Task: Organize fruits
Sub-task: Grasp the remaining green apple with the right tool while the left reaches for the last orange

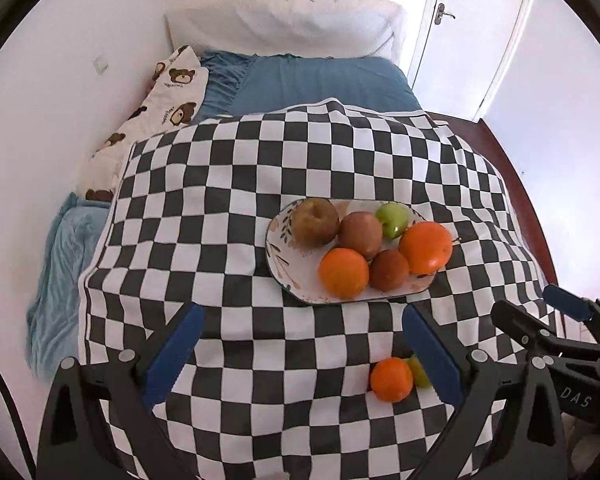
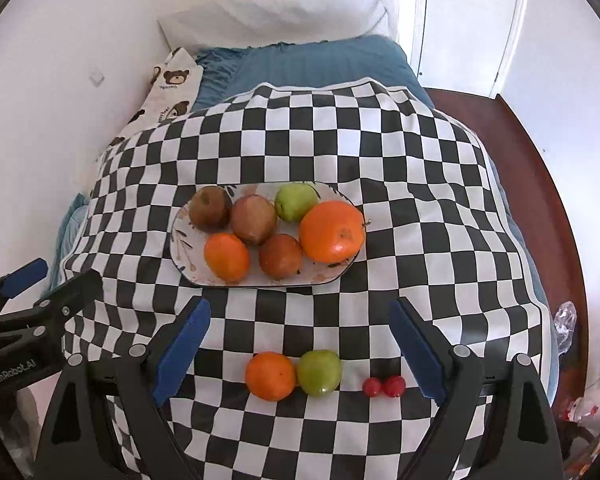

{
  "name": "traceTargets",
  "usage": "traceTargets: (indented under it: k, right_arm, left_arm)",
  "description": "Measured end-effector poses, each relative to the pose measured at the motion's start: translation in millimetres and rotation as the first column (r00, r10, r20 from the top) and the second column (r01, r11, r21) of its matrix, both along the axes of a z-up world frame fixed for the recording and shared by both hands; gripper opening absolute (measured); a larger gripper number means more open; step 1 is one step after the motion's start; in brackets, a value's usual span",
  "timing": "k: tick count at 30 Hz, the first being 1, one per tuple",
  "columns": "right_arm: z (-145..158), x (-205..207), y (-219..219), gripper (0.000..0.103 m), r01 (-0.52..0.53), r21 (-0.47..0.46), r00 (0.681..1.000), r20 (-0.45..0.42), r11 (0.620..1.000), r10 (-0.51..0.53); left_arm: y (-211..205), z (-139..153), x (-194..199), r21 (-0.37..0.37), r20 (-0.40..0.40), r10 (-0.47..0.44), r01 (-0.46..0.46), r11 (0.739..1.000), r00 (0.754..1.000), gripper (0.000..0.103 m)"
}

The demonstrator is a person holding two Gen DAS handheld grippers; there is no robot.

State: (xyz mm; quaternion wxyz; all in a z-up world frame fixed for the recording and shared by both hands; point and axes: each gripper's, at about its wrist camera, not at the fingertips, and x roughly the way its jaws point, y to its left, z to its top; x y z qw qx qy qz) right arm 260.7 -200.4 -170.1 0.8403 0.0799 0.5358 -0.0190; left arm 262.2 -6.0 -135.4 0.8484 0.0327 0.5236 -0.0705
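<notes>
An oval patterned plate (image 2: 180, 240) on the checkered cloth holds several fruits: two oranges, a green apple (image 2: 296, 201) and brownish-red fruits. It also shows in the left wrist view (image 1: 276, 236). On the cloth near me lie a loose orange (image 2: 270, 376), a green apple (image 2: 320, 372) and two small red fruits (image 2: 383, 386). My right gripper (image 2: 300, 332) is open and empty, above these loose fruits. My left gripper (image 1: 300, 340) is open and empty; the loose orange (image 1: 391, 379) lies by its right finger, which half hides the green apple (image 1: 418, 372).
The checkered cloth (image 2: 340, 140) covers a bed with blue sheets (image 2: 320, 60), a white pillow (image 2: 284, 4) and a bear-print pillow (image 2: 172, 84). A wall runs along the left. A white door (image 2: 464, 20) and brown floor (image 2: 540, 184) lie to the right.
</notes>
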Motion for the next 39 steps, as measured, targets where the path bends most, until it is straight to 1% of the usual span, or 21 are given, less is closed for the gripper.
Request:
traceTargets:
  k: [2,4,8,9,11,12,14,19,21,22,23,24,25,26,28,29,31,33,35,36,39]
  right_arm:
    - [-0.4,-3.7,-1.4,0.093,0.003,0.019,1.000,-0.003,1.000,-0.003]
    - [-9.8,-5.2,-7.1,0.093,0.005,0.073,1.000,-0.026,0.997,-0.003]
    - [-55.2,-9.7,-26.3,0.092,0.053,0.191,0.990,-0.139,0.980,-0.027]
    - [-69.2,-10.6,-30.2,0.090,0.063,0.217,0.985,-0.170,0.974,-0.026]
    - [-96.5,-10.9,-35.7,0.073,0.078,0.269,0.974,-0.224,0.960,-0.017]
    - [-111.3,-10.3,-36.9,0.071,0.084,0.291,0.966,-0.257,0.953,-0.007]
    - [-132.9,-8.9,-37.1,0.071,0.095,0.315,0.955,-0.296,0.944,0.002]
    - [-179.0,-2.6,-31.3,0.070,0.104,0.301,0.926,-0.376,0.948,0.017]
    - [-187.4,0.8,-30.5,0.070,0.078,0.262,0.927,-0.375,0.962,0.027]
    - [-193.6,2.9,-29.1,0.070,0.058,0.242,0.919,-0.392,0.968,0.043]
    - [-203.3,3.6,-27.7,0.070,0.044,0.230,0.900,-0.431,0.972,0.061]
    - [-209.7,5.4,-28.6,0.070,0.043,0.244,0.893,-0.444,0.969,0.072]
    - [-213.9,5.1,-31.5,0.069,0.053,0.263,0.893,-0.444,0.963,0.072]
    - [-217.6,4.7,-35.7,0.064,0.068,0.280,0.894,-0.443,0.958,0.066]
    - [-222.0,3.5,-40.0,0.057,0.069,0.306,0.895,-0.440,0.950,0.077]
    - [-221.4,1.1,-41.9,0.057,0.075,0.320,0.900,-0.430,0.944,0.074]
    - [-217.8,-2.8,-42.9,0.057,0.069,0.317,0.907,-0.415,0.946,0.073]
    - [-208.8,-7.4,-46.3,0.057,0.057,0.292,0.919,-0.390,0.955,0.064]
    - [-199.9,-12.8,-53.7,0.057,0.064,0.297,0.928,-0.369,0.953,0.053]
    - [-196.0,-14.9,-58.6,0.057,0.078,0.304,0.931,-0.363,0.950,0.040]
    - [-185.9,-18.2,-75.6,0.057,0.113,0.313,0.937,-0.350,0.943,0.004]
  left_arm:
    - [-0.2,-5.4,-1.4,0.003,-0.011,0.007,-0.007,1.000,1.000,0.102]
    - [-1.2,-17.4,-2.9,0.022,-0.036,0.010,-0.009,1.000,0.999,0.102]
    - [-2.6,-45.5,-6.7,0.047,-0.098,0.025,-0.020,0.999,0.995,0.102]
    - [-3.2,-52.2,-7.6,0.053,-0.113,0.026,-0.021,0.998,0.993,0.102]
    - [-5.1,-65.3,-9.9,0.061,-0.143,0.032,-0.023,0.998,0.989,0.102]
    - [-6.0,-70.4,-11.0,0.064,-0.153,0.032,-0.022,0.998,0.988,0.102]
    - [-7.6,-78.3,-13.1,0.072,-0.170,0.034,-0.022,0.997,0.985,0.102]
    - [-13.7,-96.3,-16.0,0.092,-0.208,0.034,-0.015,0.996,0.978,0.102]
    - [-15.0,-106.2,-16.9,0.093,-0.235,0.040,-0.018,0.995,0.971,0.102]
    - [-15.8,-111.0,-17.1,0.088,-0.251,0.042,-0.021,0.996,0.967,0.102]
    - [-17.4,-116.1,-17.6,0.084,-0.266,0.044,-0.022,0.996,0.963,0.102]
    - [-19.0,-119.2,-17.7,0.084,-0.275,0.044,-0.021,0.996,0.960,0.102]
    - [-22.0,-123.0,-18.5,0.086,-0.285,0.042,-0.018,0.996,0.958,0.102]
    - [-25.0,-126.4,-18.9,0.085,-0.293,0.038,-0.013,0.996,0.955,0.102]
    - [-32.3,-132.2,-19.4,0.072,-0.312,0.026,-0.004,0.997,0.950,0.102]
    - [-35.6,-134.7,-19.7,0.066,-0.319,0.019,0.002,0.998,0.948,0.102]
    - [-43.0,-142.0,-20.3,0.035,-0.347,-0.008,0.022,0.999,0.938,0.102]
    - [-51.2,-150.8,-20.4,-0.010,-0.389,-0.031,0.030,1.000,0.921,0.102]
    - [-58.5,-160.0,-19.9,-0.057,-0.433,-0.048,0.026,0.998,0.900,0.102]
    - [-63.6,-166.9,-19.5,-0.088,-0.462,-0.058,0.020,0.996,0.885,0.102]
    - [-77.6,-179.0,-16.6,-0.124,-0.501,-0.074,0.013,0.992,0.862,0.102]
